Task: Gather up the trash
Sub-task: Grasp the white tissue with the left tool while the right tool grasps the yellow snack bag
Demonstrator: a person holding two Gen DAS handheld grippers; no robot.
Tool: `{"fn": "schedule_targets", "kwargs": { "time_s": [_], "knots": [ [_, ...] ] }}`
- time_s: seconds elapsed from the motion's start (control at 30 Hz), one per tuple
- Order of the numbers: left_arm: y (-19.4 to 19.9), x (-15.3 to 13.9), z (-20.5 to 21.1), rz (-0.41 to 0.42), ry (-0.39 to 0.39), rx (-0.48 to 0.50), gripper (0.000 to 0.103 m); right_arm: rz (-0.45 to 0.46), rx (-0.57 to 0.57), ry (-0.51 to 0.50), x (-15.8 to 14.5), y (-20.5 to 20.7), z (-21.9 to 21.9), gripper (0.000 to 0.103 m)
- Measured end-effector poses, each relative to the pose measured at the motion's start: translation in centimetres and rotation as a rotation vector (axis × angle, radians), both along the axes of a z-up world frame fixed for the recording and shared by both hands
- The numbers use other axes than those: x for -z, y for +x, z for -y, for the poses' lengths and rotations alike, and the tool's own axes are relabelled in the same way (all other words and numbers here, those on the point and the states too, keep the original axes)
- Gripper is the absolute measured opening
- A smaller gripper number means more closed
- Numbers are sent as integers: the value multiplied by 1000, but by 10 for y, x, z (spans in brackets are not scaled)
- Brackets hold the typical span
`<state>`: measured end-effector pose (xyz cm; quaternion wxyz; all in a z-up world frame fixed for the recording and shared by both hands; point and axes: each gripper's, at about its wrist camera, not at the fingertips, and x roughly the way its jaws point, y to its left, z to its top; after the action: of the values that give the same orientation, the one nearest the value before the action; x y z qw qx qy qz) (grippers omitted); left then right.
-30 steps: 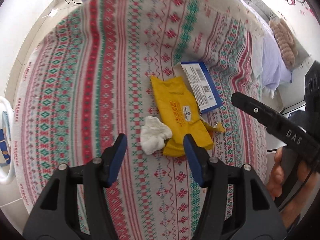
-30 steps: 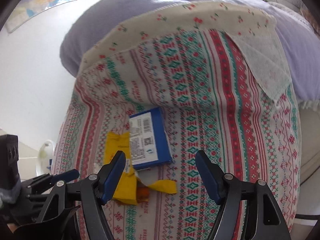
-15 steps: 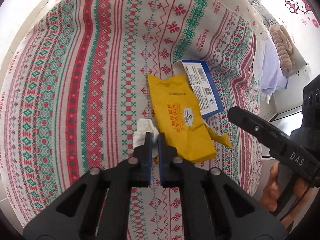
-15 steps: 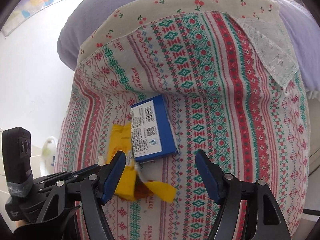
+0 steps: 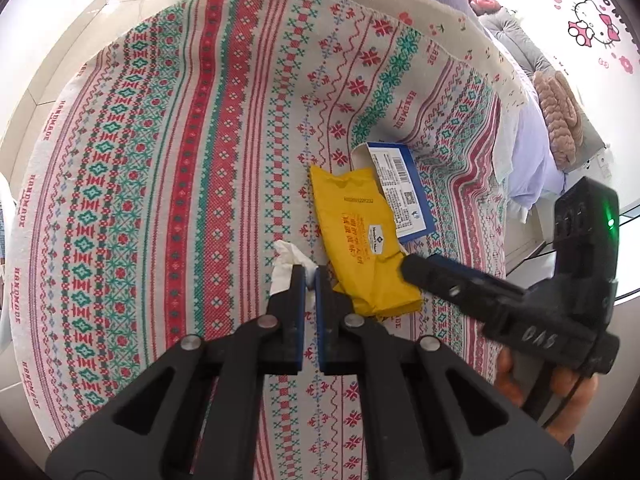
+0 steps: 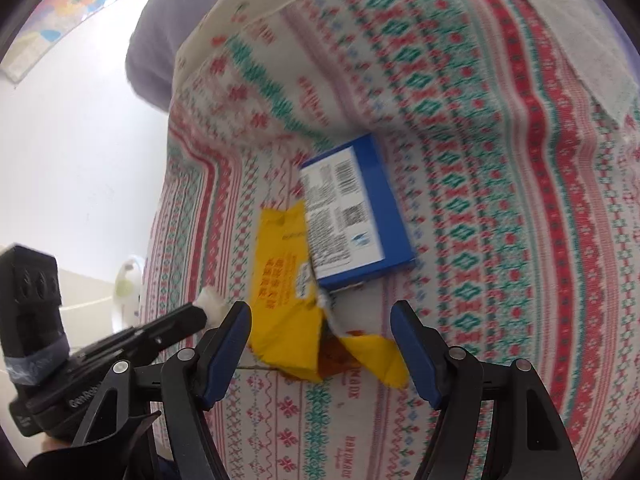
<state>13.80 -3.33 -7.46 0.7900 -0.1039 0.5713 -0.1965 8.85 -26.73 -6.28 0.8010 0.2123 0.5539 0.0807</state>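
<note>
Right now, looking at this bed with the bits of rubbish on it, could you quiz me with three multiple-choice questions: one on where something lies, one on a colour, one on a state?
1. The blue box lies:
A. partly over the yellow wrapper
B. apart from it
C. under it

2. The crumpled tissue is:
A. green
B. white
C. black

3. The right gripper is:
A. shut on the box
B. shut on nothing
C. open

Answers: 1 A, its corner covers the wrapper's edge. 2 B, plainly white. 3 C, its jaws stand wide apart over the wrapper; the left gripper is clamped on the tissue.
</note>
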Motion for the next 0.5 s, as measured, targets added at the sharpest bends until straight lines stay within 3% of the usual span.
{"fn": "schedule_targets", "kwargs": {
  "time_s": [0.17, 0.27, 0.37, 0.43, 0.5],
  "knots": [
    [-4, -6, -18, 10, -9, -4, 5, -7, -22, -38, 8, 5, -21, 72],
    [-7, -9, -25, 13, -9, -5, 5, -17, -39, -64, 15, 10, -36, 61],
    [-8, -8, -29, 2, -2, -4, 5, -10, -54, -95, 20, 15, -54, 36],
    [-9, -7, -30, -8, 4, -5, 5, 4, -58, -96, 20, 17, -60, 8],
    [-10, -8, -32, -9, -2, -13, 5, 37, -51, -81, 18, 20, -73, 7]
  ]
}}
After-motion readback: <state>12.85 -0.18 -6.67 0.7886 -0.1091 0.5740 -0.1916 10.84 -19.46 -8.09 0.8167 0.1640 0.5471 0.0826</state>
